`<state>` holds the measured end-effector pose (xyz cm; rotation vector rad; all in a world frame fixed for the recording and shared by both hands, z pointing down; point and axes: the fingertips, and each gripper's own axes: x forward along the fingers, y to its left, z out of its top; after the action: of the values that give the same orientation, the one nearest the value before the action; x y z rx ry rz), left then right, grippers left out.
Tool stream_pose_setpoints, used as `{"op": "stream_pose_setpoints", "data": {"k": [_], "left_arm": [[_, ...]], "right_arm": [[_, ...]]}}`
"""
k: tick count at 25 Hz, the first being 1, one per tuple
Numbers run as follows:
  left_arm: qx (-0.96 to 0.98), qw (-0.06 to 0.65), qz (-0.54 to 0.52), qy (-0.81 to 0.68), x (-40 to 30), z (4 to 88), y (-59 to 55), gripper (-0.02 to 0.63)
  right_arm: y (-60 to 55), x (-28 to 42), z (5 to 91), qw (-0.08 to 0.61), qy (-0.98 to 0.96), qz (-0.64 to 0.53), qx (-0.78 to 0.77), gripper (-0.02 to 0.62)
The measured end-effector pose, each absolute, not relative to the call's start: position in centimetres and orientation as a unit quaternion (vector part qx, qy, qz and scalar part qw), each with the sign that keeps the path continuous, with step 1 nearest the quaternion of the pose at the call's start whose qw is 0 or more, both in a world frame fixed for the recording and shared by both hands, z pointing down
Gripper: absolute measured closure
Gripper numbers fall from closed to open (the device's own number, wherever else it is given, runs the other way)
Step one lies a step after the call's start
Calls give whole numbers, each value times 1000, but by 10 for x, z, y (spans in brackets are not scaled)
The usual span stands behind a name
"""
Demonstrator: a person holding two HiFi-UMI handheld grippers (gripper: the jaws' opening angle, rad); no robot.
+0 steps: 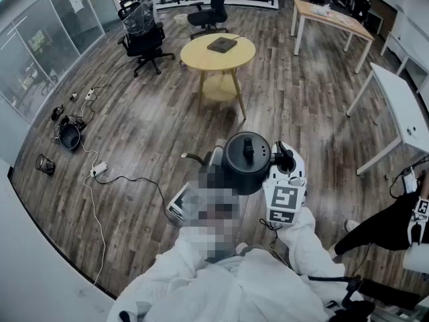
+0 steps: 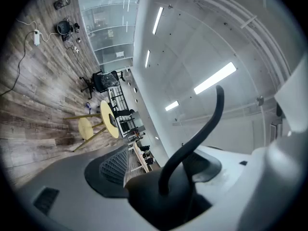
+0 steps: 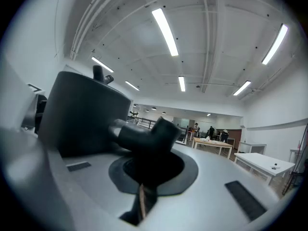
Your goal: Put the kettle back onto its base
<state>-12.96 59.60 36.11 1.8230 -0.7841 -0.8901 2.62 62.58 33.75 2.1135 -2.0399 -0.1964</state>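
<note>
In the head view, the kettle (image 1: 246, 161) was held in the air before the person's chest, well apart from the round bench (image 1: 201, 58) on which a dark, flat base (image 1: 222, 44) lay. In the left gripper view, the state of the left gripper's (image 2: 163, 196) tongs could not be told. In the right gripper view, the right gripper's (image 3: 144, 143) tongs appeared to be pinched on the kettle's handle (image 3: 144, 131).

Just left of the right gripper (image 1: 281, 163), the kettle (image 1: 246, 162); beyond, round table (image 1: 201, 58), flat base (image 1: 222, 43) on it
</note>
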Motion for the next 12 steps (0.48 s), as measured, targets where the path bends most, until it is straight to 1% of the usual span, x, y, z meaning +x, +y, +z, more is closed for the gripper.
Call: {"op": "stream_pose_setpoints", "data": {"k": [3, 12], "left_arm": [[767, 429, -333, -341, -124, 369, 588, 256], [770, 422, -334, -343, -107, 370, 555, 256]], "right_arm": [[621, 38, 340, 100, -690, -63, 714, 572], [590, 55, 342, 99, -689, -66, 715, 572]]}}
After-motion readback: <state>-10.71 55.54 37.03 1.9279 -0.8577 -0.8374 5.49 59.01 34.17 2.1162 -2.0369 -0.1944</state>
